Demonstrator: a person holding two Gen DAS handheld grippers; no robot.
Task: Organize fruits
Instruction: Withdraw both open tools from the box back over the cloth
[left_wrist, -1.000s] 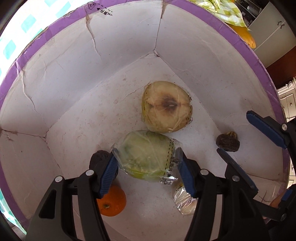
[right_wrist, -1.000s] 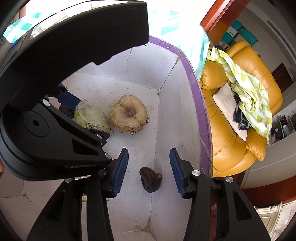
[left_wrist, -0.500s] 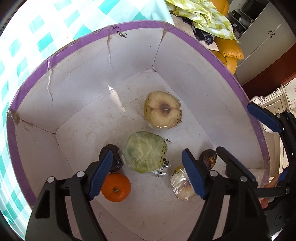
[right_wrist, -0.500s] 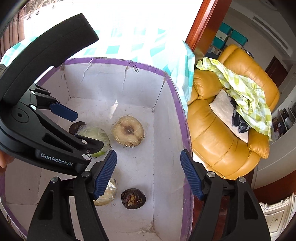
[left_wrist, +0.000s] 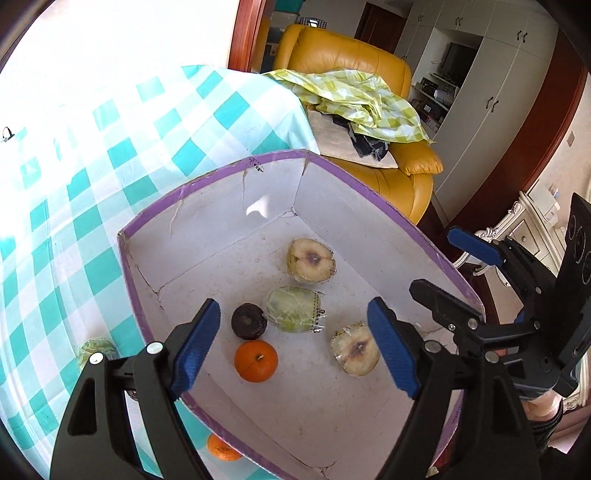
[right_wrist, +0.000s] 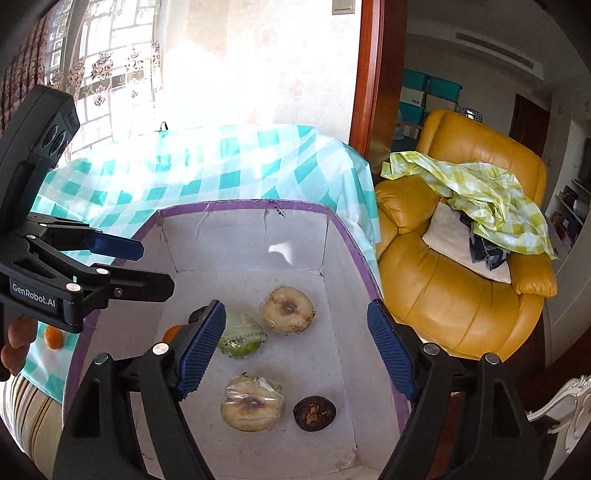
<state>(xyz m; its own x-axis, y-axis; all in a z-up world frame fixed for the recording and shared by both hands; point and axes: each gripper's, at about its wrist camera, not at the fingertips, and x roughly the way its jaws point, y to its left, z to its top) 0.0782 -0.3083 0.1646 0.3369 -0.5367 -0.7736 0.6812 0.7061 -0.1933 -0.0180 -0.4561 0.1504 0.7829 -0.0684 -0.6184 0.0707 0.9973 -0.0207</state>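
Fruits lie on the floor of the white box (left_wrist: 207, 258) with the purple rim: an orange (left_wrist: 256, 360), a dark round fruit (left_wrist: 249, 321) touching a wrapped green piece (left_wrist: 293, 309), a wrapped cut half (left_wrist: 311, 260) farther in, a 2nd wrapped half (left_wrist: 355, 349) nearer the right wall, and, in the right wrist view, another dark fruit (right_wrist: 314, 412) beside it. Outside the box, on the surface, a green wrapped piece (left_wrist: 96, 350) and a 2nd orange (left_wrist: 222, 448) wait.

The left gripper (left_wrist: 295, 347) and right gripper (right_wrist: 296, 349) both hover above the box; their jaws have just been opening, stand wide, and nothing is between them.

Risks, as I judge them: the wrap is slick and loose, so a pinch could catch film only and drop the piece; the outside orange sits close under the box wall, so a reach could knock the box; round fruit may roll off.

The surface wears a teal-and-white checked cloth (left_wrist: 74, 192). Beyond it stands a yellow leather armchair (right_wrist: 443, 288) with a green checked cloth (right_wrist: 480, 192) thrown over it, white cupboards and a sunlit window.
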